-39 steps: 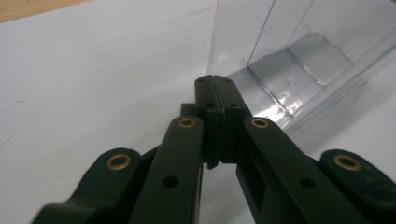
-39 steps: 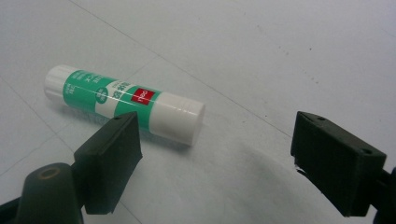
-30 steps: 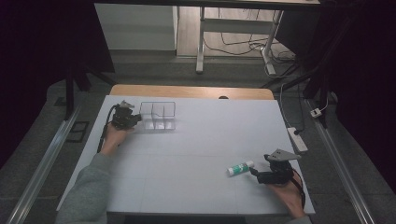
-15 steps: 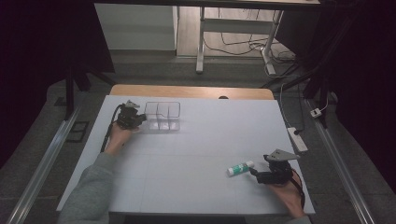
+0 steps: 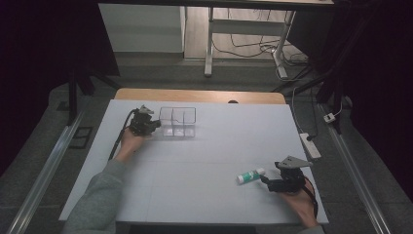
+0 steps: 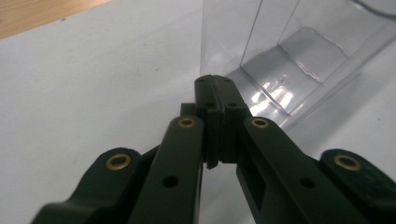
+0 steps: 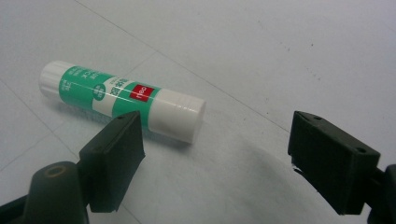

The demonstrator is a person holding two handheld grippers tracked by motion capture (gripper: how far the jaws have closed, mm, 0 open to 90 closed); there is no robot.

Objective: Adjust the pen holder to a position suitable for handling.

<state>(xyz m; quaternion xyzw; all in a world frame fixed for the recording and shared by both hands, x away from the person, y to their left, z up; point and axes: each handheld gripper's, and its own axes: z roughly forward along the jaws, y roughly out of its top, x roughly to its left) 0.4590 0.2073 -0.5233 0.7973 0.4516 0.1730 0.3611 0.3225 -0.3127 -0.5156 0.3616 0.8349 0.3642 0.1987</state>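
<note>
White tabletop (image 5: 204,161), a strip of bare wood along its far edge. Faint seam lines cross the white surface.

Clear box (image 5: 178,122) on the far left part of the tabletop, upright, open at the top, split by inner walls into compartments. Nothing visible inside. In the left gripper view its near corner and see-through walls (image 6: 299,60) stand just beyond the jaw tips.

Left arm in a grey sleeve (image 5: 97,200) comes in from the near left corner; the hand holds the left gripper (image 5: 155,125) at the box's left side. In the left gripper view the left gripper (image 6: 215,86) has its jaws clenched pad to pad, nothing between them, tips right at the box's corner. Whether the tips actually touch the wall cannot be told. A black cable (image 5: 121,134) trails back from this gripper along the hand.

Right hand (image 5: 299,200) at the near right corner holds the right gripper (image 5: 265,179), grey three-cornered plate on top, jaws pointing left and low to the surface. The right gripper view shows the right gripper (image 7: 215,149) released, jaws wide apart, nothing between them.

Glue stick (image 5: 250,175) lies on its side on the near right of the tabletop, just in front of the right gripper's jaws, well apart from the box. Green and white label with a small red patch, white cap (image 7: 180,116) towards the gripper. It lies just beyond the left-hand pad in that view, outside the gap, untouched.
</note>
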